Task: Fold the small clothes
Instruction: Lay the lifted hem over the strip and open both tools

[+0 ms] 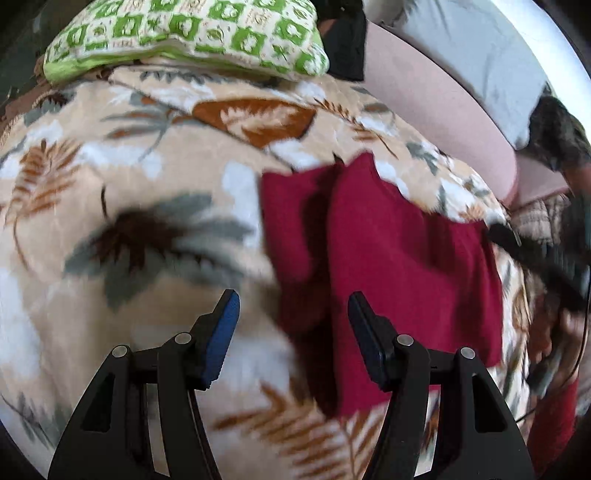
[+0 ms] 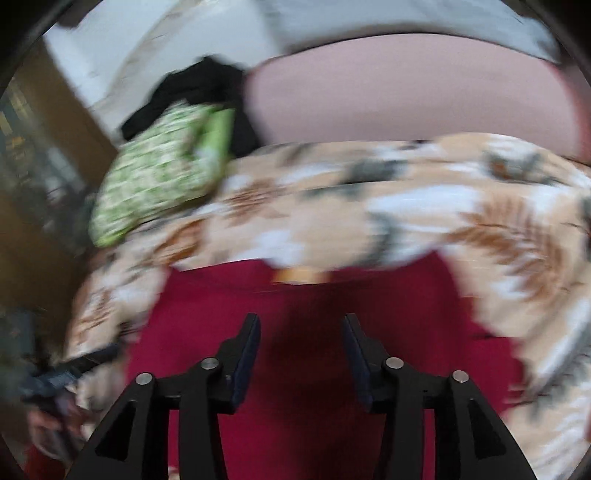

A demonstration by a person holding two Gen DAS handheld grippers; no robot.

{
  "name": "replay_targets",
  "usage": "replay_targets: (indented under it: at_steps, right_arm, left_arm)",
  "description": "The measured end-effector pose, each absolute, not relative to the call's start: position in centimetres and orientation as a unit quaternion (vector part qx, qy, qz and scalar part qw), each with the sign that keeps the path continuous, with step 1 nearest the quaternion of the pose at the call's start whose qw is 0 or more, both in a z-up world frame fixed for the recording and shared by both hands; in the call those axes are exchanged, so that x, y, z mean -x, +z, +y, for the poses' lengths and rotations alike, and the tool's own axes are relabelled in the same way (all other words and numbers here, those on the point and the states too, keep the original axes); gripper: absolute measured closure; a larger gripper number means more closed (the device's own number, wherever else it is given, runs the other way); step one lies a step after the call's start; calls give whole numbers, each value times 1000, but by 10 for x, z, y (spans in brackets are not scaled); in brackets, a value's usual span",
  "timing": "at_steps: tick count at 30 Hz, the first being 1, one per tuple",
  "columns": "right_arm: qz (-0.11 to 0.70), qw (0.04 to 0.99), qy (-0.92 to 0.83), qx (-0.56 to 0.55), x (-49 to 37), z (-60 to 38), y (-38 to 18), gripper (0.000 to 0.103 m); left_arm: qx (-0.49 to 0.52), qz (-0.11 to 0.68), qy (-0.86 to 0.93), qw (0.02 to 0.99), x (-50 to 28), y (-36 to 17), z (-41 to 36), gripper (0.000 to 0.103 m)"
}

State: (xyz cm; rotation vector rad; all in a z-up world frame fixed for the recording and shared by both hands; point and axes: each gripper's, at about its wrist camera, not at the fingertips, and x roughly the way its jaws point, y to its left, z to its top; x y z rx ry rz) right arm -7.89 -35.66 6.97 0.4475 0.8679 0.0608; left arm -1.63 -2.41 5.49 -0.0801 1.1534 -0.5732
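Observation:
A dark red garment (image 1: pixel 399 258) lies on a leaf-patterned blanket (image 1: pixel 147 192), with a fold ridge running down its left part. My left gripper (image 1: pixel 293 302) hovers over the garment's left edge, jaws apart, nothing between the pads. The other gripper's dark fingers (image 1: pixel 535 254) show at the garment's right edge. In the blurred right wrist view the red garment (image 2: pixel 303 369) fills the lower middle. My right gripper (image 2: pixel 300 325) stands above it with its jaws apart and no cloth pinched.
A green-and-white patterned pillow (image 1: pixel 184 33) lies at the blanket's far end, with dark cloth (image 1: pixel 343 40) beside it. A pink surface (image 2: pixel 406 99) and a pale wall border the bed. A person's hand and red sleeve (image 1: pixel 554 424) are at the right.

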Motion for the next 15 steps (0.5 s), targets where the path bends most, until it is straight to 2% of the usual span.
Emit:
replay_targets:
  at_steps: [6, 15]
  right_arm:
    - [457, 860, 97, -204, 8, -259, 61, 57]
    - [555, 815, 65, -153, -61, -203, 6, 57]
  left_arm:
    - [23, 561, -305, 769, 46, 36, -34, 42]
    - [22, 556, -306, 772, 47, 15, -47, 42]
